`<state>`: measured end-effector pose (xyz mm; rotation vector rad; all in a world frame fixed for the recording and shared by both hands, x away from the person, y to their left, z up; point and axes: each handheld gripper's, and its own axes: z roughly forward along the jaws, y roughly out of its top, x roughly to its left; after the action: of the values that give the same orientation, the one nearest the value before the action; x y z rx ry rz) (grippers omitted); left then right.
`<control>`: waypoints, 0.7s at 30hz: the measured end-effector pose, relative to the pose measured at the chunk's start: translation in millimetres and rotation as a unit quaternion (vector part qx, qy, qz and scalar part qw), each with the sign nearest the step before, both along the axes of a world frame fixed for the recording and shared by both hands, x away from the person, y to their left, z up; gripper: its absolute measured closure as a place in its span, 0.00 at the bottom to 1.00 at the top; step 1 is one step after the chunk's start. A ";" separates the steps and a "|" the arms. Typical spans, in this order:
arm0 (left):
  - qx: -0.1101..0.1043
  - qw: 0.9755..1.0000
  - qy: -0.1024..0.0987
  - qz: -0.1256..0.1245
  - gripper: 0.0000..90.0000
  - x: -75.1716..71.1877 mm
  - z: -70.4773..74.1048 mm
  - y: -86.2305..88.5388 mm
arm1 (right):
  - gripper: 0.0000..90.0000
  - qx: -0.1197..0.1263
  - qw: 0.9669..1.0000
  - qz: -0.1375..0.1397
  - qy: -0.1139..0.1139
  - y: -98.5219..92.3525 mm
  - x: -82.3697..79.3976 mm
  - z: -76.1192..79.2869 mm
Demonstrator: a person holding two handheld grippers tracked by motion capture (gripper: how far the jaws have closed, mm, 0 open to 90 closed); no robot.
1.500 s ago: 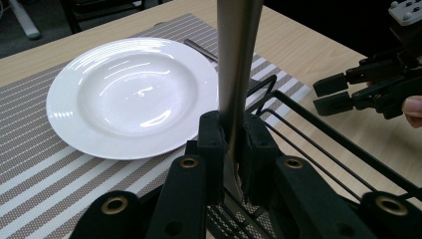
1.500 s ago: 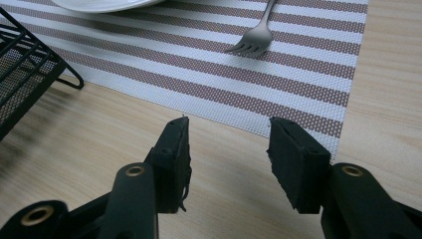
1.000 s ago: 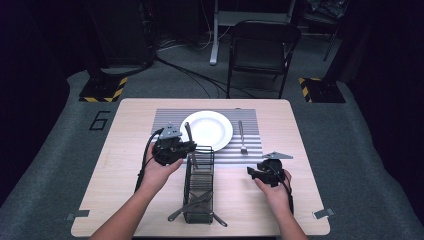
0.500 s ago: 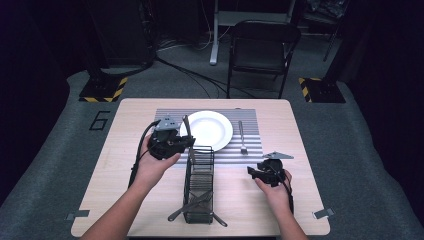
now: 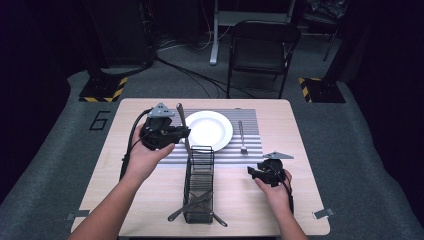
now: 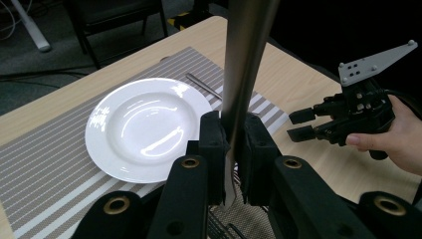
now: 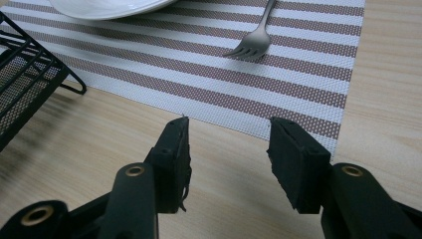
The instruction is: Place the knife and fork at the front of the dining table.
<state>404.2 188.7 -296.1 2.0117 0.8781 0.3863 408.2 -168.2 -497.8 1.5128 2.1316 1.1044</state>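
Nearest the person, at the front edge of the wooden table, a black wire caddy stands lengthwise, with dark utensils sticking out at its near end. To its right the right gripper sits low over the bare tabletop, held in the person's right hand; in the right gripper view its jaws stand parted with nothing between them, the wood showing through the gap and the striped placemat just beyond. On the other side of the caddy the left gripper is held up above the table in the person's left hand — its jaws are clamped tight on a long metal utensil, probably a knife, which rises steeply out of the pads in the left gripper view and shows in the high view as a slim upright bar beside the plate. That utensil hangs in the air over the left part of the placemat, just beside the far end of the caddy. Farther on, a white plate lies on the middle of the placemat, and a fork lies on the mat to its right, apart from the plate — tines toward the person. Beyond the table a dark folding chair stands on the grey floor.
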 end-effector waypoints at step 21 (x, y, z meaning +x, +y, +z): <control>-0.003 1.000 0.003 0.020 0.91 9.9 2.2 17.6 | 0.56 -0.001 1.000 -0.001 0.000 -0.2 0.0 -0.1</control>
<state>414.0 206.3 -294.0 1.9927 0.9235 0.4006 408.2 -168.4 -497.8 1.5130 2.1298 1.1015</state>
